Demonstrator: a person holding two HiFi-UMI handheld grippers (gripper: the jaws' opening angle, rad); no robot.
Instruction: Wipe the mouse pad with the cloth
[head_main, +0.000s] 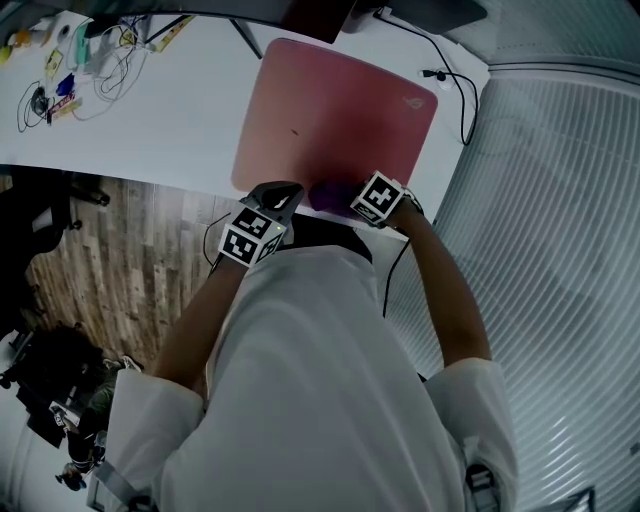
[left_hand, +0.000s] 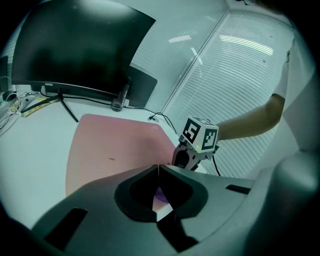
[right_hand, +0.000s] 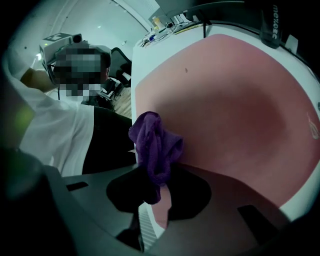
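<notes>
Right hand-held gripper (right_hand: 152, 187) pinches the purple cloth (right_hand: 155, 147). The cloth is bunched at the near edge of the pink mouse pad (head_main: 335, 115), which lies on the white surface (head_main: 150, 120). Left hand-held gripper (left_hand: 158, 169): jaws pressed together, positioned just beside the right one at the same edge.

Big rosy pink mouse pad (head_main: 335, 115), shading to a darker red toward its middle, with one tiny dark speck on it. White bench (head_main: 150, 130) all around it. And there's the cloth (right_hand: 155, 147), deep purple. Dark grey body on the left hand-held gripper (left_hand: 159, 171), same dark grey on the right hand-held gripper (right_hand: 150, 182). Each carries a marker cube (head_main: 250, 238), black squares on white. Black monitor (left_hand: 75, 50), black cables (head_main: 458, 80). Floor (head_main: 110, 250) in brown wood-grain planks. Shirt (head_main: 330, 380) plain white. Blinds (head_main: 560, 230) pale, finely striped.
</notes>
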